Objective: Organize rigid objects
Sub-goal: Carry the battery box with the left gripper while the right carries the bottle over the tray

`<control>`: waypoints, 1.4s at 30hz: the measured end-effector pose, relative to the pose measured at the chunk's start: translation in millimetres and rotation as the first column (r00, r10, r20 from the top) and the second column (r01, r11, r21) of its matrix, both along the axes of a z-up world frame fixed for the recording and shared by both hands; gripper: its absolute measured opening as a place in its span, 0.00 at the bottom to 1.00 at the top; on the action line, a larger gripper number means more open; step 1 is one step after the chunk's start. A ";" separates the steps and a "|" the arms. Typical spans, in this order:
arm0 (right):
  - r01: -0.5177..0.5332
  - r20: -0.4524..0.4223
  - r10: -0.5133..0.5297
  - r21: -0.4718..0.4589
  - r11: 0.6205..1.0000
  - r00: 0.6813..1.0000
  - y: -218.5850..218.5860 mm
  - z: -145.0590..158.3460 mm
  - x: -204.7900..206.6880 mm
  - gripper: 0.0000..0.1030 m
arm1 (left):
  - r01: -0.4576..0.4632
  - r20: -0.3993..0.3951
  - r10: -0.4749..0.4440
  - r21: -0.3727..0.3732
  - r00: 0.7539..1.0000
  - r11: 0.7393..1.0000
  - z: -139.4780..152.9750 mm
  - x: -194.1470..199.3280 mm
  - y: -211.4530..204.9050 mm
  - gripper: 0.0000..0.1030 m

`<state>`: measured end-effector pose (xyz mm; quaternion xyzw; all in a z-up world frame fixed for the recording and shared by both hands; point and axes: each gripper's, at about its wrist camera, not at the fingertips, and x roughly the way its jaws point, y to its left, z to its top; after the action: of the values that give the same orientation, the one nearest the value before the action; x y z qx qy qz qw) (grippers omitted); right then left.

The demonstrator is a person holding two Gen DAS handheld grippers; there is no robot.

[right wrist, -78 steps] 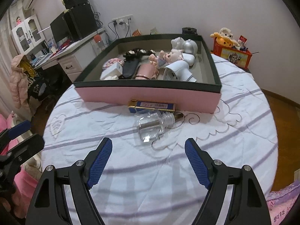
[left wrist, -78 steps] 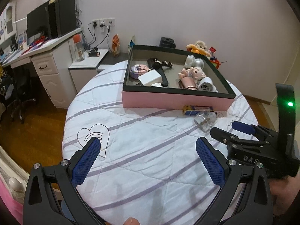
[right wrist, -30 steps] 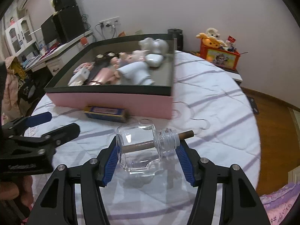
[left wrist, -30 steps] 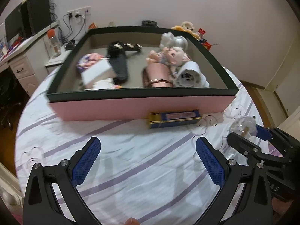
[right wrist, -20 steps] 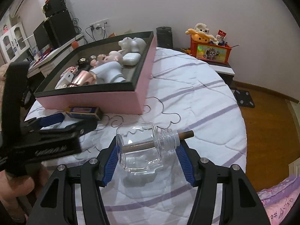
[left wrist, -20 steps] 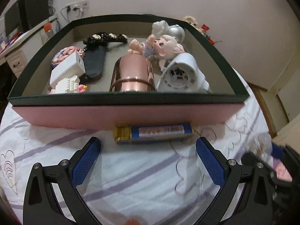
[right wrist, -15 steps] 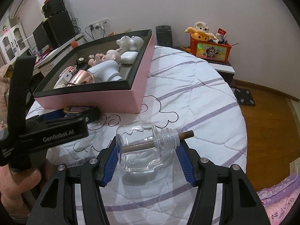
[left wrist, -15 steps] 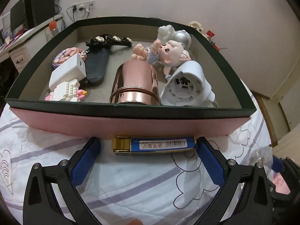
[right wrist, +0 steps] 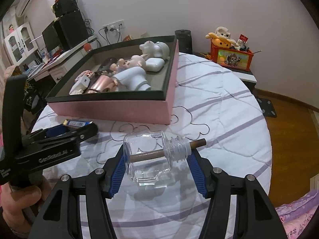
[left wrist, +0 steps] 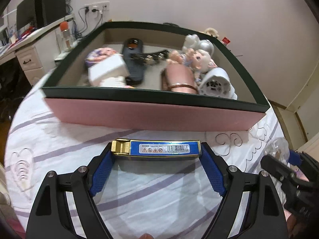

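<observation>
- The blue and gold box point(left wrist: 157, 149) lies flat on the quilted cover point(left wrist: 139, 189), just near of the pink tray point(left wrist: 151, 113); the left gripper point(left wrist: 156, 159) is closing its jaws on it, one blue pad at each short end, seemingly touching or just about to.
- By its look the box is light, stiff card with a glossy printed skin; I judge it slippery, so an end-to-end hold on such a long, slim body may let it swivel or bow; a grip across the narrow middle would likely sit firmer.
- The right gripper point(right wrist: 157, 166) is clamped narrow on a clear glass bottle point(right wrist: 149, 157), lifted above the cover to the right of the tray; one pad bears on the flat base, the other on the threaded neck.
- The bottle looks thick-walled, heavy for its size, smooth and breakable; a brown stick point(right wrist: 197, 143) runs through its neck and could slide out if tipped.
- The tray has a dark green rim and matte pink walls; inside lie hard goods: a rose-metal tumbler point(left wrist: 179, 77), a white moulded dryer point(left wrist: 216, 81), a small doll point(left wrist: 199, 59).
</observation>
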<state>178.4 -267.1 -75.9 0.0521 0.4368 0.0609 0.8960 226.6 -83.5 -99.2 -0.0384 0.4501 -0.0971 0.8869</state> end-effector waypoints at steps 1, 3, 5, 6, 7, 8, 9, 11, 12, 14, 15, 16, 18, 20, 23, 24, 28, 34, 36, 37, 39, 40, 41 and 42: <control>-0.002 0.004 0.002 -0.001 1.000 1.000 2.0 2.1 -0.1 0.58 | -0.006 0.006 0.006 0.001 1.000 1.000 3.4 -2.2 5.9 0.82; -0.008 0.011 0.008 -0.003 1.000 1.000 6.4 6.0 -0.2 0.58 | -0.014 0.021 0.014 0.004 1.000 1.000 9.8 -4.1 14.6 0.82; -0.017 0.022 0.017 -0.003 1.000 1.000 12.3 11.0 -0.1 0.58 | -0.021 0.042 0.021 0.005 0.999 1.000 19.3 -6.4 24.7 0.82; -0.022 0.028 0.023 -0.004 1.000 0.999 15.5 13.8 0.9 0.58 | -0.024 0.052 0.024 0.004 0.998 1.000 24.0 -7.3 28.3 0.82; -0.027 0.034 0.027 -0.006 1.000 0.999 18.4 16.6 1.9 0.58 | -0.026 0.064 0.026 0.004 0.998 1.000 30.0 -8.3 32.0 0.82; -0.032 0.043 0.032 -0.009 0.999 0.999 22.2 20.7 3.3 0.58 | -0.026 0.076 0.026 0.002 0.997 1.000 35.6 -8.7 35.0 0.82; -0.035 0.048 0.036 -0.011 0.999 0.998 24.2 22.8 3.9 0.58 | -0.026 0.086 0.025 0.003 0.996 1.000 40.5 -8.7 36.6 0.82; -0.045 0.065 0.047 -0.019 0.999 0.997 30.3 30.7 7.3 0.58 | -0.023 0.108 0.022 0.004 0.994 1.000 52.0 -6.2 40.6 0.82; -0.052 0.075 0.054 -0.023 0.998 0.996 33.3 35.7 9.6 0.58 | -0.021 0.118 0.021 0.004 0.993 1.000 56.7 -5.4 42.4 0.82; -0.062 0.093 0.065 -0.031 0.998 0.994 38.5 44.1 14.3 0.59 | -0.020 0.137 0.019 0.007 0.990 1.000 67.2 -0.4 45.4 0.82; -0.069 0.104 0.072 -0.036 0.997 0.992 41.8 49.3 17.9 0.59 | -0.019 0.144 0.018 0.007 0.989 1.000 71.8 2.1 46.8 0.82; -0.074 0.111 0.078 -0.039 0.997 0.991 44.8 52.9 20.7 0.59 | -0.018 0.153 0.017 0.008 0.988 1.000 77.2 5.7 48.4 0.82; -0.088 0.132 0.093 -0.048 0.995 0.987 52.2 62.6 29.7 0.59 | -0.017 0.168 0.014 0.014 0.986 1.000 87.2 12.7 48.9 0.82; -0.100 0.149 0.107 -0.055 0.994 0.983 58.0 70.3 40.2 0.59 | -0.012 0.181 0.009 0.019 0.983 1.000 95.7 20.8 50.0 0.82; -0.114 0.167 0.122 -0.060 0.992 0.978 63.2 79.4 58.0 0.59 | -0.013 0.202 0.005 0.036 0.979 0.999 107.1 37.2 50.0 0.82; -0.118 0.171 0.126 -0.057 0.991 0.977 64.2 81.4 64.8 0.59 | -0.012 0.204 0.004 0.038 0.979 0.999 109.3 42.1 50.5 0.82; -0.132 0.176 0.139 -0.052 0.990 0.975 68.8 86.5 98.3 0.59 | -0.006 0.206 -0.006 0.057 0.979 0.998 113.3 70.6 48.1 0.82; -0.121 0.103 0.126 -0.046 0.992 0.987 68.6 69.1 156.3 0.59 | 0.012 0.173 -0.026 0.080 0.985 0.997 102.1 120.2 42.2 0.82; -0.115 0.064 0.117 -0.045 0.992 0.991 66.5 57.8 174.3 0.59 | 0.019 0.154 -0.032 0.085 0.988 0.996 94.4 136.2 39.7 0.82; -0.113 0.046 0.115 -0.045 0.993 0.992 66.2 52.3 181.3 0.59 | 0.022 0.145 -0.035 0.086 0.989 0.996 90.0 142.5 38.8 0.82; -0.112 0.013 0.113 -0.056 0.992 0.994 66.2 40.8 194.2 0.59 | 0.029 0.129 -0.041 0.091 0.991 0.995 82.2 153.1 36.7 0.82; -0.112 0.004 0.112 -0.058 0.992 0.994 65.6 37.8 196.8 0.59 | 0.033 0.121 -0.044 0.091 0.992 0.995 78.0 158.3 35.6 0.82; -0.111 -0.007 0.111 -0.059 0.992 0.994 65.0 33.7 201.0 0.59 | 0.036 0.114 -0.046 0.090 0.992 0.995 74.6 162.4 34.4 0.82; -0.110 -0.014 0.109 -0.059 0.992 0.994 64.1 30.5 204.2 0.59 | 0.038 0.109 -0.048 0.091 0.993 0.995 72.1 165.7 33.3 0.82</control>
<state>382.6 -203.0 -45.4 0.0014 0.4455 0.0965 0.8900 392.3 -50.1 -27.1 0.0164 0.4049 -0.0981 0.9090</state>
